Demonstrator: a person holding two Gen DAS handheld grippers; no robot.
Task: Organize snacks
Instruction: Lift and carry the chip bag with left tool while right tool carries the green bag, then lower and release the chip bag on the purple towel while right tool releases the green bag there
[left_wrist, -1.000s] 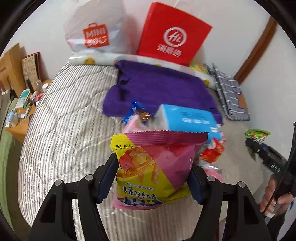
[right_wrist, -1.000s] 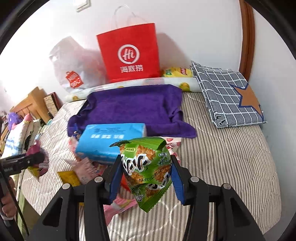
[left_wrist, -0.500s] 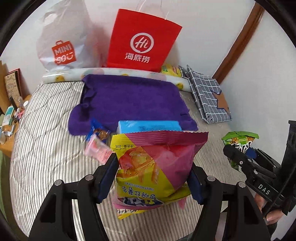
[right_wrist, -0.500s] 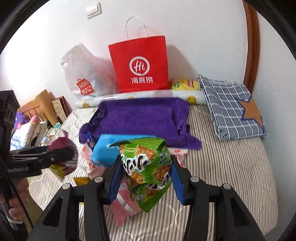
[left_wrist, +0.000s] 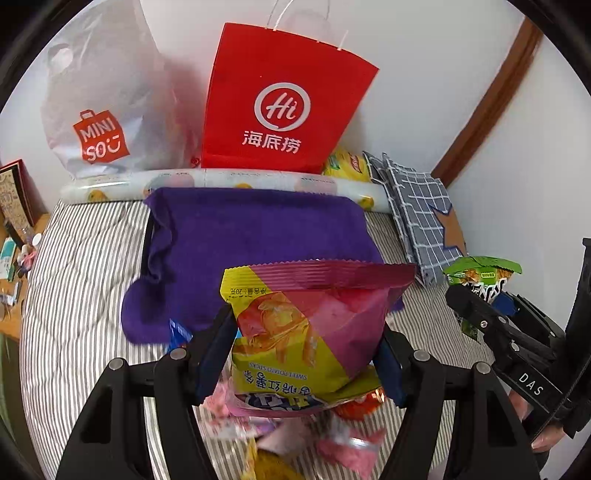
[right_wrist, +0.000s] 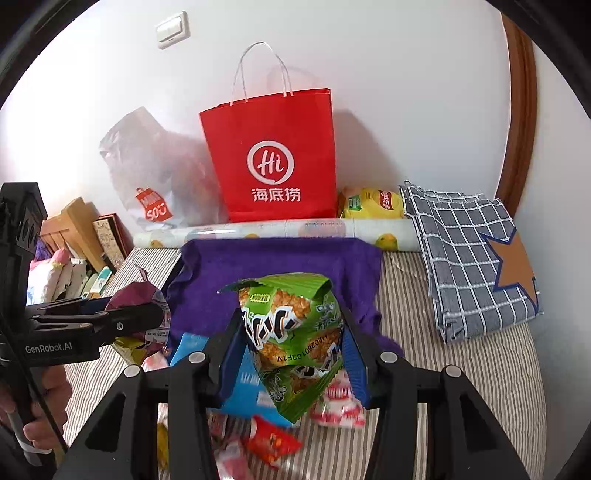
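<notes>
While each tool (left_wrist: 308, 354) (right_wrist: 291, 354) gripped one packet, pink-yellow (left_wrist: 314, 328) left and green (right_wrist: 295, 332) right, aloft before the red bag (right_wrist: 273, 158) at twelve o'clock, loose snacks (right_wrist: 273, 439) littered the bed (right_wrist: 461, 369), sorting apparently barely begun.

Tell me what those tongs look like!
Both tongs, left and right, are black plastic with round silver screws and dark blue ribbed pads. White letters say GenRobot.AI on the left, DAS on the right. A thin black cable runs beside a bare hand.
</notes>
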